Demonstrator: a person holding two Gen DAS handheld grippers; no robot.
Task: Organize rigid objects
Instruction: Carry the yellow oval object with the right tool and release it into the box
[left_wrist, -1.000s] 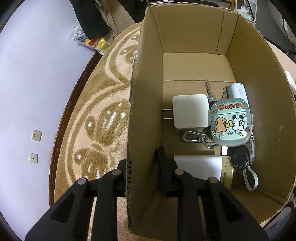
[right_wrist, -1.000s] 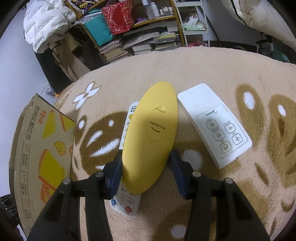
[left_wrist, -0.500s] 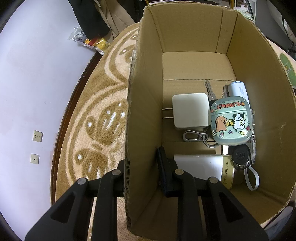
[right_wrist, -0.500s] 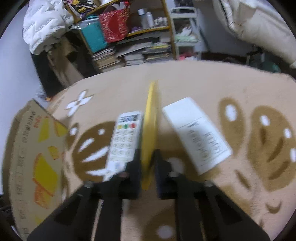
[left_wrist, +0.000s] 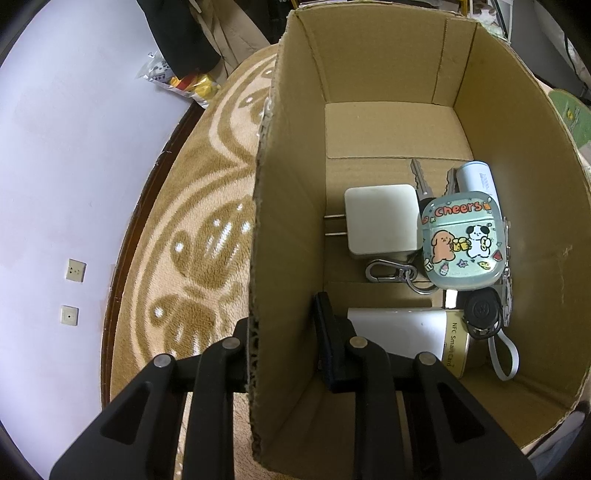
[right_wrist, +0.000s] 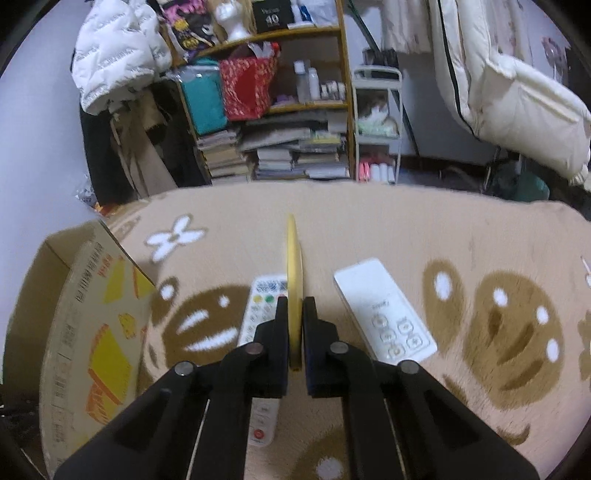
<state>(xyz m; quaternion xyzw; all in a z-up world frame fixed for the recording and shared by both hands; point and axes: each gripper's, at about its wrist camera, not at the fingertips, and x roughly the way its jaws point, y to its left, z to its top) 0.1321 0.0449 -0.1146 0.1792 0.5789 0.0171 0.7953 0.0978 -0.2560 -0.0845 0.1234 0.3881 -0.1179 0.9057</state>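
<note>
Left gripper (left_wrist: 284, 325) is pinched on the near wall of the cardboard box (left_wrist: 384, 55), one finger outside, one inside, exactly as it was a second ago, so the box is held steady and waiting. Inside lie a white plug charger (left_wrist: 380, 221) with two metal prongs, a glossy earbud case (left_wrist: 461, 243) printed with cartoon dogs, keys on a steel carabiner (left_wrist: 388, 270), a black fob (left_wrist: 480, 312), a white tube (left_wrist: 478, 179) and a flat card box (left_wrist: 406, 326). All hard, smooth pieces on matte corrugated board.

Now over to the right, and here's the change: right gripper (right_wrist: 294, 314) has clamped its jaws tight on the yellow oval case (right_wrist: 294, 280), which a second ago lay flat and broad between open fingers. It now stands edge-on, a thin blade of smooth plastic, apparently lifted off the plush patterned rug (right_wrist: 369, 229). That reads as the grasp done and the carry to the box coming.

Below it, partly under the fingers, rests the button-covered remote (right_wrist: 266, 295); the plain white remote (right_wrist: 384, 310) lies just beside, to the right. Both slim, rigid slabs not yet packed.
</note>
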